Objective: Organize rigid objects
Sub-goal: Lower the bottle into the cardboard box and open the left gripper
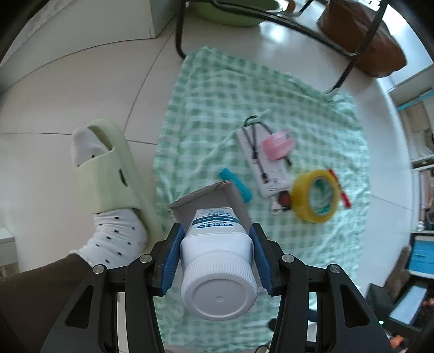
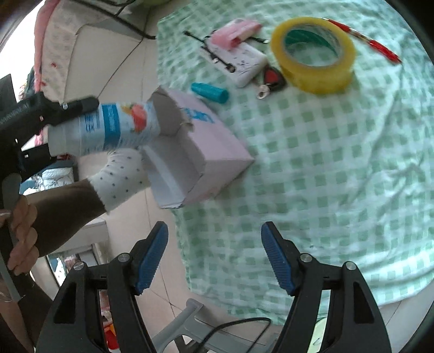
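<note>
Left gripper [image 1: 217, 244] was clamped on the white bottle [image 1: 217, 258], nosing it into the open box [image 2: 195, 152] at the cloth's [image 2: 325, 163] left edge; right gripper [image 2: 214, 255] hung released. Next: push deeper, release.

This looks like a lived-in home. A green checked cloth [image 1: 244, 114] is spread over a pale tiled floor [image 1: 67, 89], beside a foot in a dotted white sock [image 1: 116, 239] and a soft green slipper [image 1: 108, 168]. Black chair legs [image 1: 347, 70], a green basin [image 1: 233, 13] and shelving [image 1: 417, 130] stand around it.
</note>
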Demonstrator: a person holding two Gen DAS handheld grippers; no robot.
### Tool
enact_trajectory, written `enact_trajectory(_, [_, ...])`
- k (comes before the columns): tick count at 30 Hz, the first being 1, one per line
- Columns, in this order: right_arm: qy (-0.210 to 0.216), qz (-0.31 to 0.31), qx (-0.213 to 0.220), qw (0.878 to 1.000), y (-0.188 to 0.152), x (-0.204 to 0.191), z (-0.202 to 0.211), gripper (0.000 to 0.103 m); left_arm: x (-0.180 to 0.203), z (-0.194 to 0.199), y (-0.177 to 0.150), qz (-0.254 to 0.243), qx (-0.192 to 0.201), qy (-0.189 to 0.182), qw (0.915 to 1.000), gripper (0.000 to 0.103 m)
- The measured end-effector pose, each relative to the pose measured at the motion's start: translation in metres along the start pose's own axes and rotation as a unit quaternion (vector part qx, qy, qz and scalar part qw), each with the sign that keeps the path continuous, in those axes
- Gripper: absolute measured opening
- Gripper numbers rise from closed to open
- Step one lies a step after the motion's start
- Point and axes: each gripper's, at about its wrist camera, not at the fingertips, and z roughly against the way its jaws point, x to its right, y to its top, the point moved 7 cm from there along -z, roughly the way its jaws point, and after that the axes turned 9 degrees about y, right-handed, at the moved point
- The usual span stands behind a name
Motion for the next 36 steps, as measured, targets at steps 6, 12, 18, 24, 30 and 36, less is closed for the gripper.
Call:
enact_trajectory(6, [-0.040,-0.016,0.004,0.999,0.002,0.018,0.008,0.073,0.012,-0.032,0.016,-0.021,-0.017,0.016,0.9995,0.047])
enact_trajectory(12, [-0.061,-0.022,0.008,0.998,0.001,0.026,0.014,0.073,0.013,-0.060,0.018,-0.014,-0.035,0.040,0.9985,0.047])
enact_trajectory(18, [-0.074,-0.035,0.003,0.997,-0.003,0.034,0.014,0.073,0.012,-0.077,0.023,0.013,-0.063,0.037,0.9973,0.048])
enact_trajectory(24, [-0.090,-0.039,0.000,0.995,-0.003,0.040,0.017,0.082,0.005,-0.079,0.029,0.033,-0.058,0.060,0.9959,0.051])
enact_trajectory(30, [-0.150,-0.011,-0.008,0.989,0.003,0.050,0.019,0.091,0.013,-0.048,0.038,0.030,-0.011,0.051,0.9982,0.081])
enact_trajectory(36, [-0.275,0.057,-0.043,0.959,0.020,0.079,0.025,0.097,0.018,-0.025,0.022,0.025,-0.024,0.030,0.9989,0.081])
